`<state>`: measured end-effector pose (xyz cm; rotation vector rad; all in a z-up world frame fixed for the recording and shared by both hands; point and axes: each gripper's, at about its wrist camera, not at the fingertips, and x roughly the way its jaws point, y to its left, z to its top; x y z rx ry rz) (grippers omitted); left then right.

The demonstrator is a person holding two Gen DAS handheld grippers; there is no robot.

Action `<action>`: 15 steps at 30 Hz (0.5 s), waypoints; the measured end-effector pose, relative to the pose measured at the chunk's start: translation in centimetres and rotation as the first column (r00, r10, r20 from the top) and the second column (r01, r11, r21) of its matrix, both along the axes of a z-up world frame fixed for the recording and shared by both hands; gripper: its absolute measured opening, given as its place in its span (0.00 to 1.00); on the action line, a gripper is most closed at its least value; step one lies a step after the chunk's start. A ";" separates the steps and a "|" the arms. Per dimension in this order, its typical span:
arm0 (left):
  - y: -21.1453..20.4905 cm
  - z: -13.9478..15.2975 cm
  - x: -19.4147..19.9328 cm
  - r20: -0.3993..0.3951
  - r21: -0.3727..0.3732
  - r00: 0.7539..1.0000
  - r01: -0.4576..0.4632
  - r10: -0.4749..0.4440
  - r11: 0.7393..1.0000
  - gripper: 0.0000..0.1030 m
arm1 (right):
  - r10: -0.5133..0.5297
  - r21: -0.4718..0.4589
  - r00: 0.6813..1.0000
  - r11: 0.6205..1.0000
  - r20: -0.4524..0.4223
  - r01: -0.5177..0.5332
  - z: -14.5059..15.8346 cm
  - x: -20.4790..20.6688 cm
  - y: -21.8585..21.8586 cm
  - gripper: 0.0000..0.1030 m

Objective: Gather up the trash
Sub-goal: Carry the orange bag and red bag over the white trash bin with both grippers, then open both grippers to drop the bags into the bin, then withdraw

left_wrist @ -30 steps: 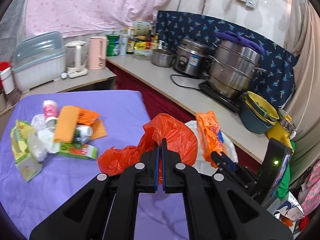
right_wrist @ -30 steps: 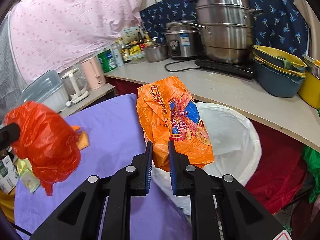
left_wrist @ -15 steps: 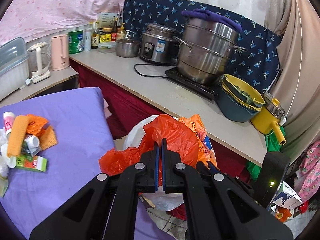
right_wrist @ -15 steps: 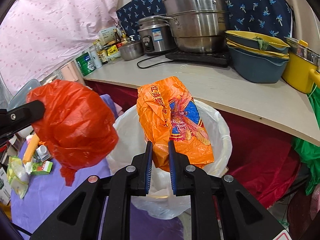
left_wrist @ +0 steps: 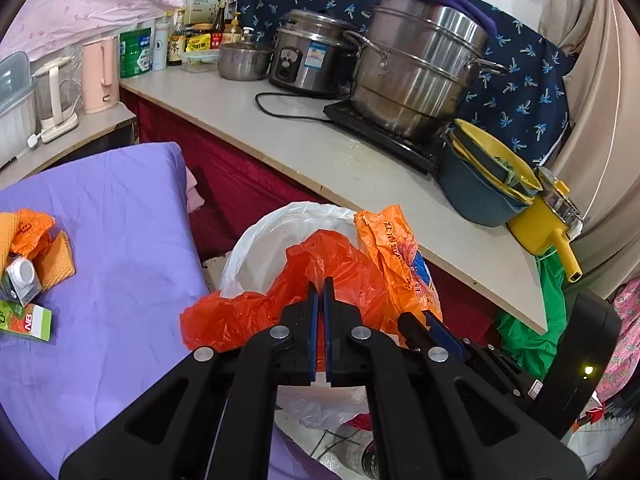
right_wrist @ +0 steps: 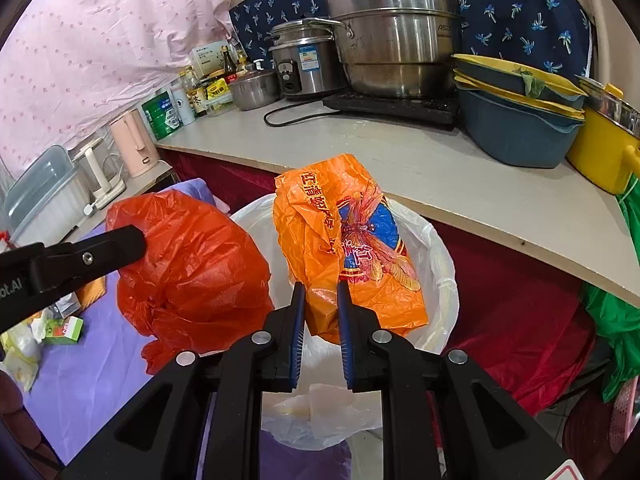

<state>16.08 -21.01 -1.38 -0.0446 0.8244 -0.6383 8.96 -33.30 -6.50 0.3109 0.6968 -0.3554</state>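
The white plastic-lined round trash bin (right_wrist: 440, 256) stands on the floor between the purple-clothed table (left_wrist: 120, 208) and the grey counter, and both pieces of trash now hang over its mouth. The crumpled red thin-plastic bag (right_wrist: 192, 264) is the bulkier of the two; it looks nearly weightless, limp and slippery, so it should be taken by a gathered fold of film, which is how the left gripper (left_wrist: 319, 300) has it, jaws clenched tight on a pinch of the film. The orange printed plastic bag with a blue and red emblem (right_wrist: 344, 240) looks just as light and soft but stands a little stiffer; the right gripper (right_wrist: 320, 312) grasps it near its lower edge, jaws narrowly apart with the film bunched between them. Either would likely drift or cling on release, so dropping low inside the liner seems wise. A second ago the red bag hung over the purple table and the orange one only at the bin's near edge; both have since been carried across and lowered toward the bin. A small green and white carton (left_wrist: 26, 320) and other scraps remain on the table.
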 end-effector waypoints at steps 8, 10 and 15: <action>-0.4 -0.9 1.1 -0.018 -0.009 1.000 0.001 -0.001 1.000 0.02 | -0.001 0.004 1.000 1.000 -0.012 0.001 -0.7 0.8 -0.1 0.17; -0.8 -0.9 1.2 -0.017 -0.016 1.000 0.008 -0.009 1.000 0.05 | -0.014 0.004 1.000 1.000 -0.008 0.014 -0.6 0.7 -0.3 0.28; -0.9 -0.2 1.5 0.010 -0.054 1.000 0.001 0.000 0.999 0.44 | -0.057 0.009 0.998 0.998 0.026 0.057 0.3 -0.3 -0.9 0.39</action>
